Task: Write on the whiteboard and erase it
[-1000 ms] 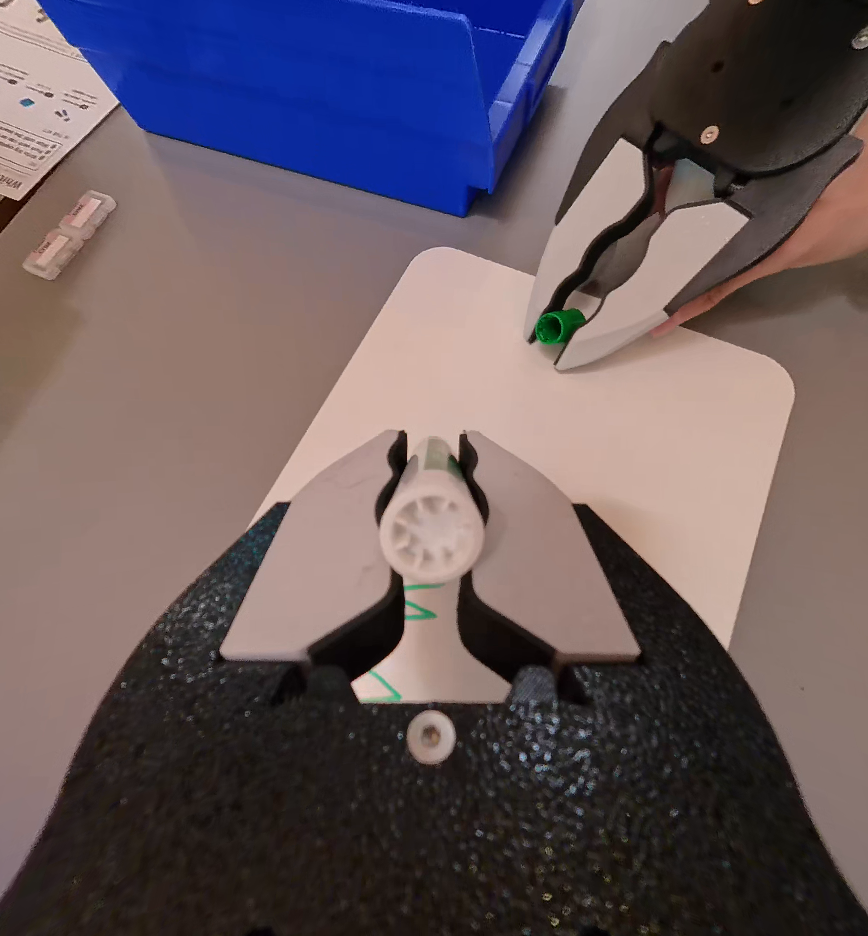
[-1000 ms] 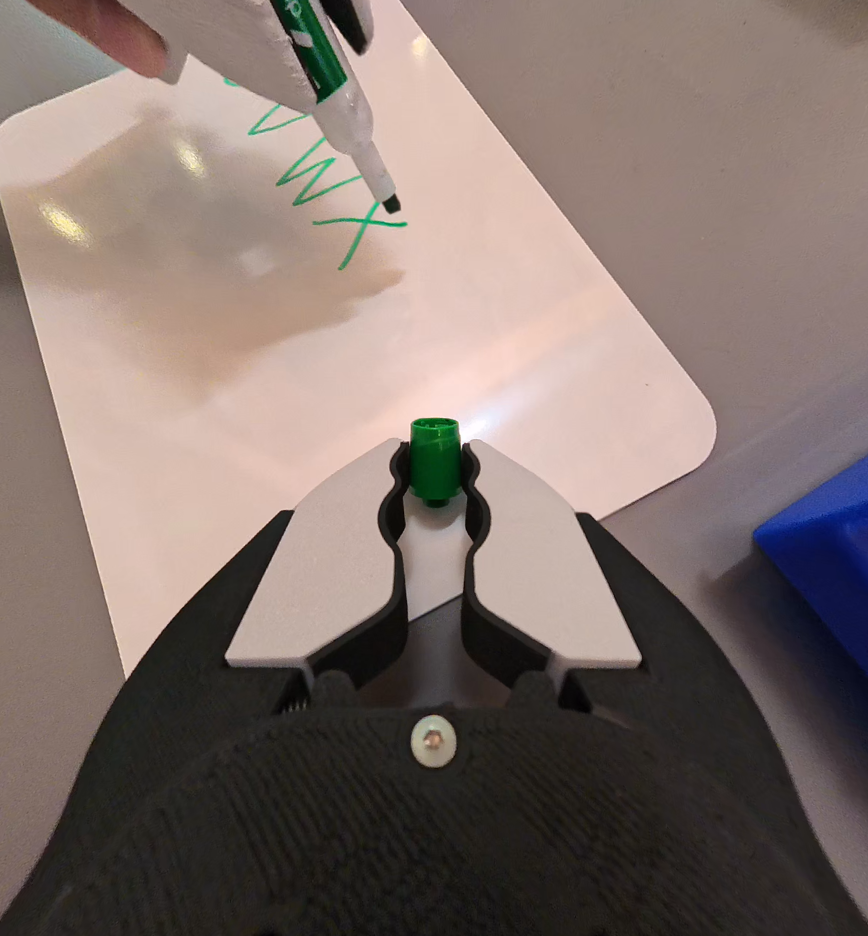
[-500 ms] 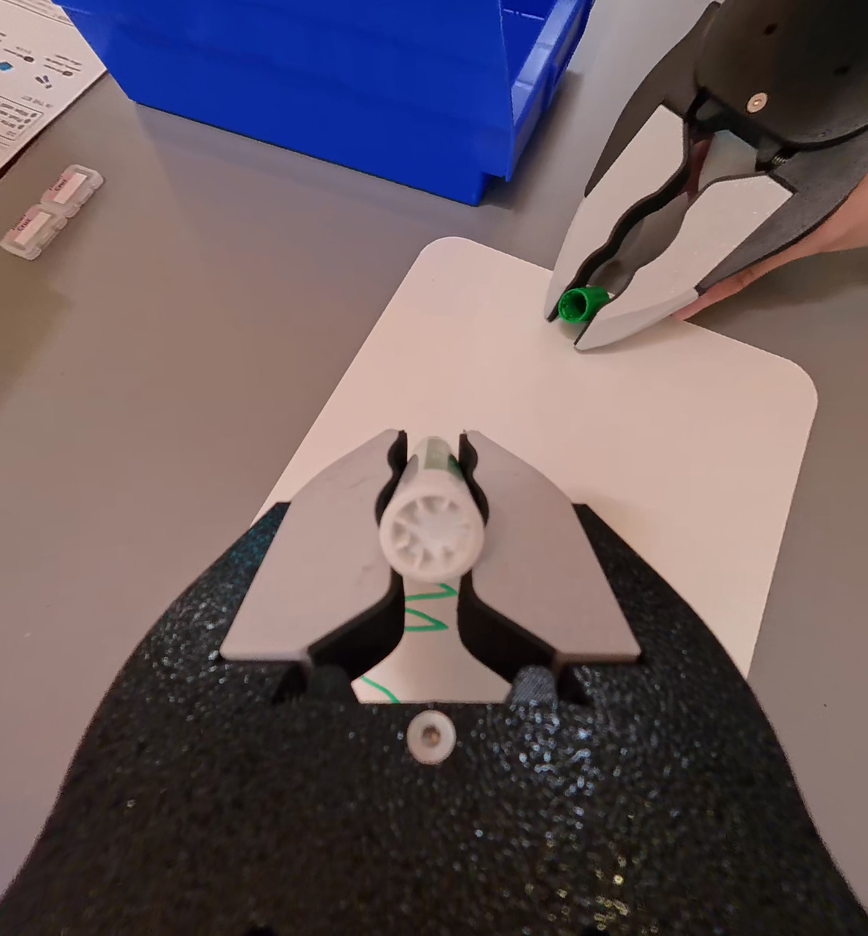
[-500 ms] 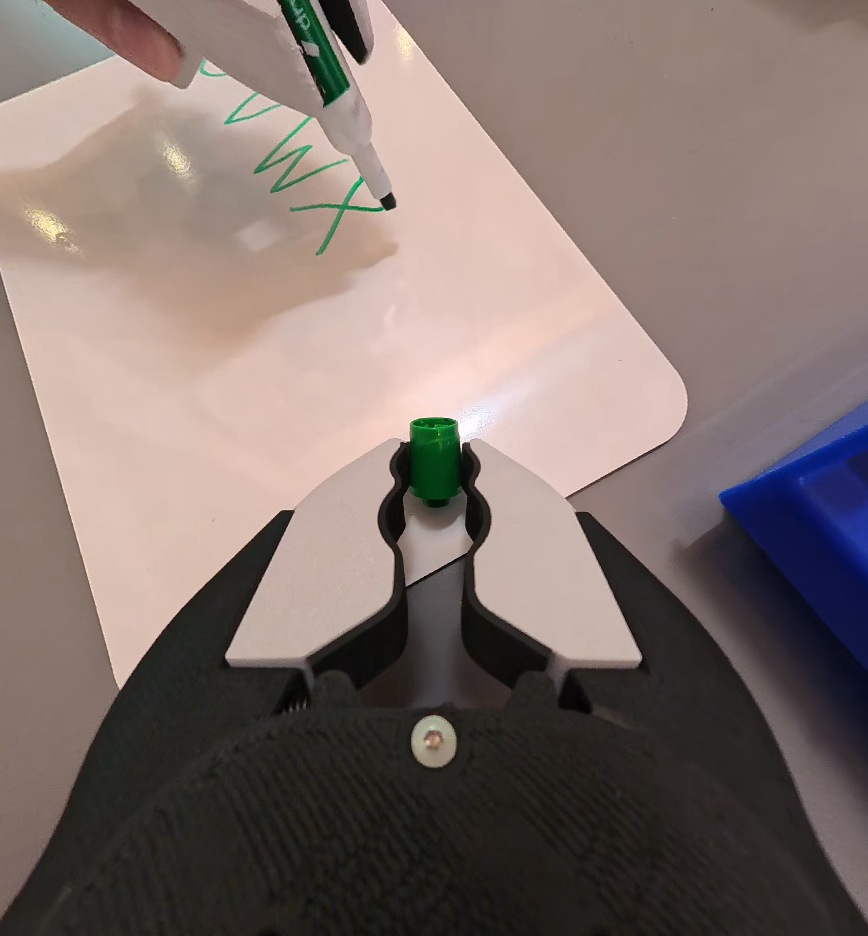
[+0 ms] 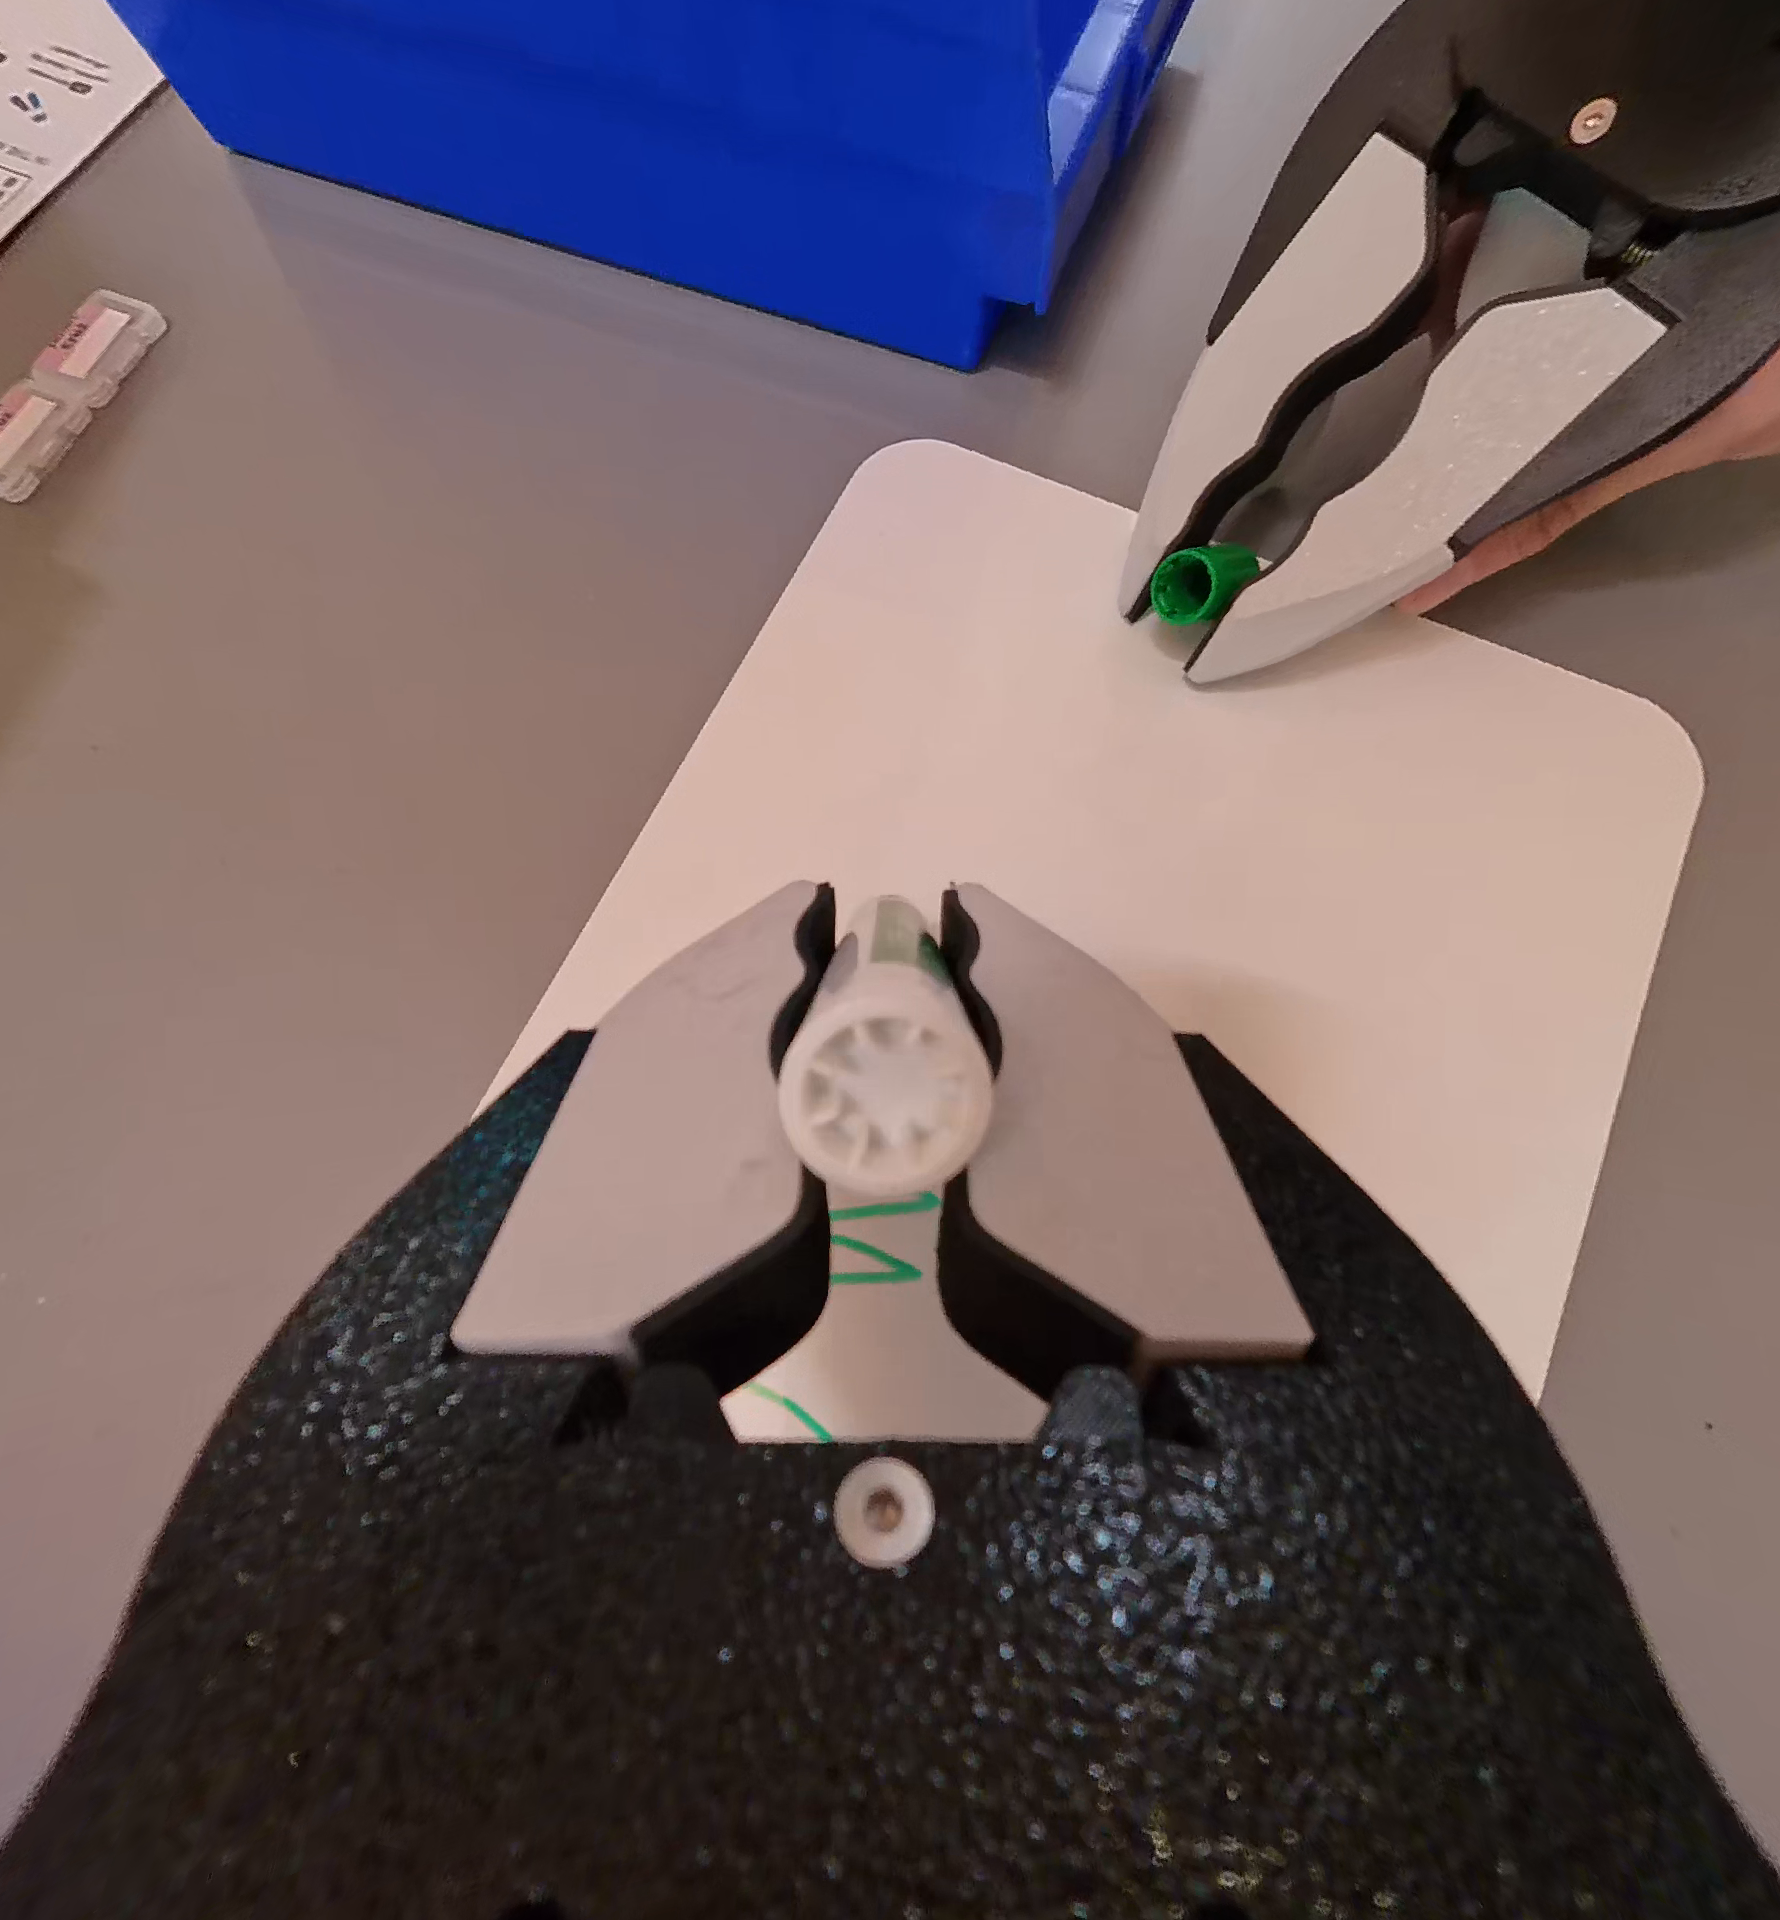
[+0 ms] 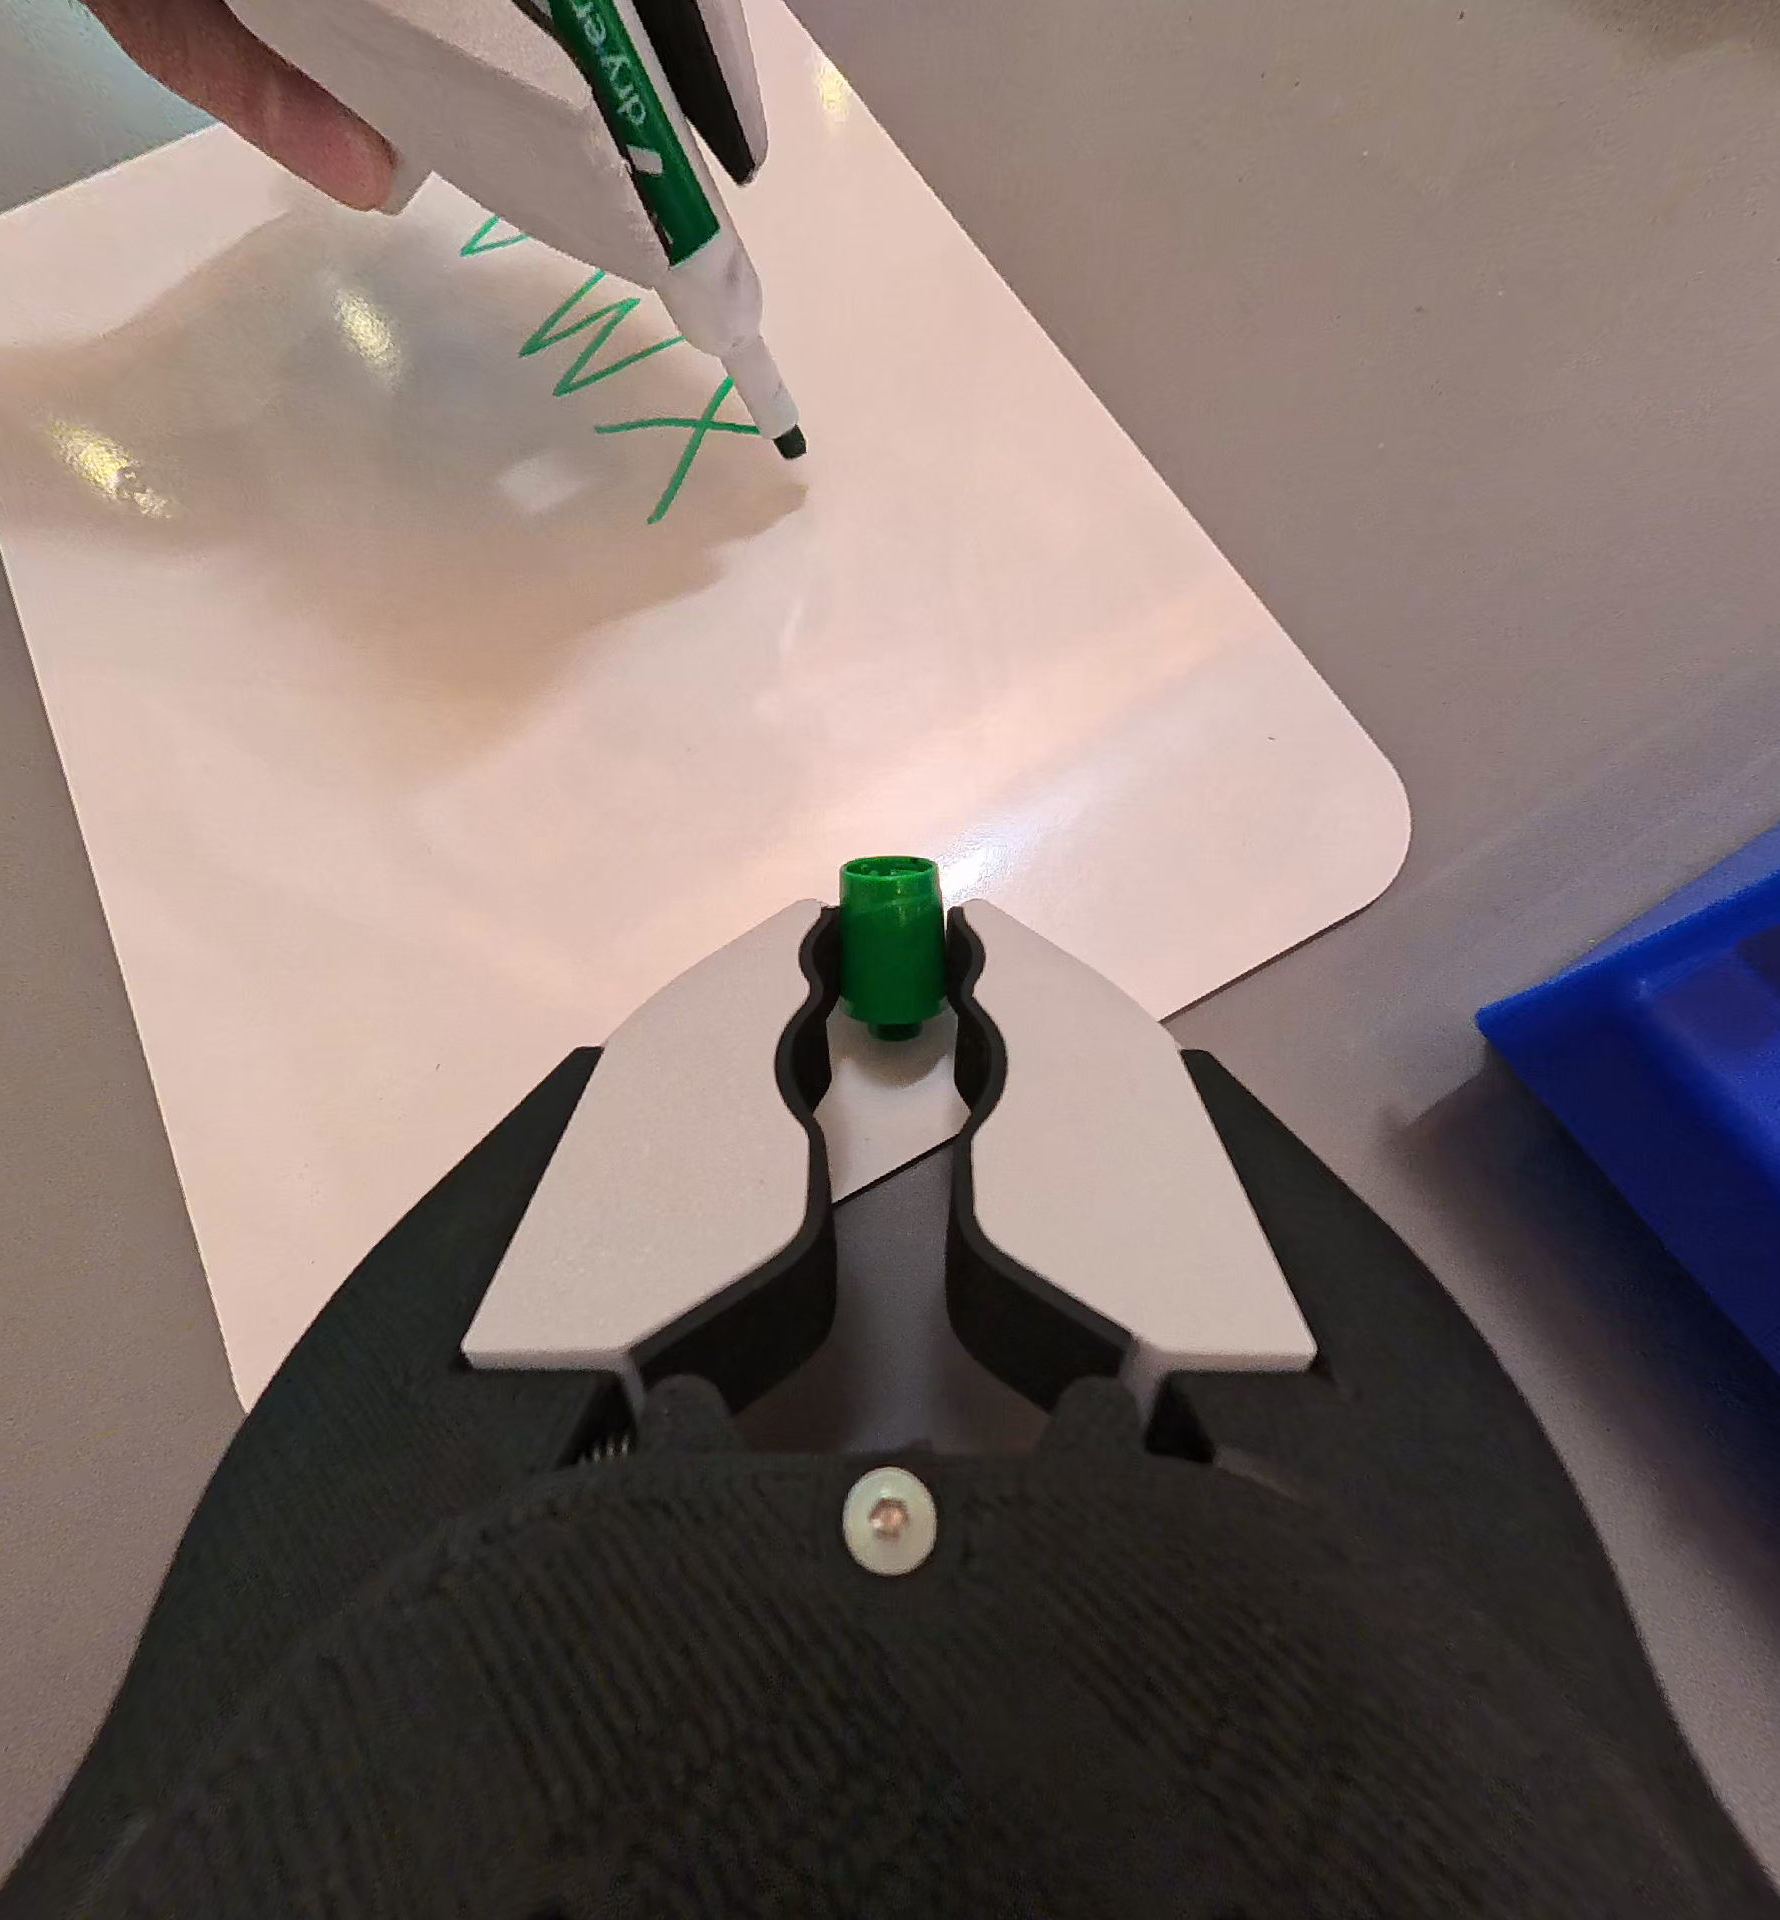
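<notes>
Between your left gripper's (image 5: 886,914) grainy black fingers you clamped the ribbed white marker (image 5: 884,1091), its tip hidden at six o'clock. Beyond lay the glossy round-cornered whiteboard (image 5: 1281,935); at one o'clock your right gripper (image 5: 1192,613) pinched the green cap (image 5: 1192,587), its body cut off.

Your left gripper (image 5: 886,904), grey-plated fingers on a speckled black body, is clamped tight on the white-and-green dry-erase marker (image 5: 884,1081), tilted down with the tip low over the board; a bare fingertip (image 6: 294,125) shows beside its finger plate in the right wrist view; your right gripper (image 6: 888,914), pale grey fingers on a black ribbed body, pinches the small green marker cap (image 6: 888,945) at its very tips; your right hand (image 5: 1696,436) wraps beneath that gripper at the far right.
</notes>
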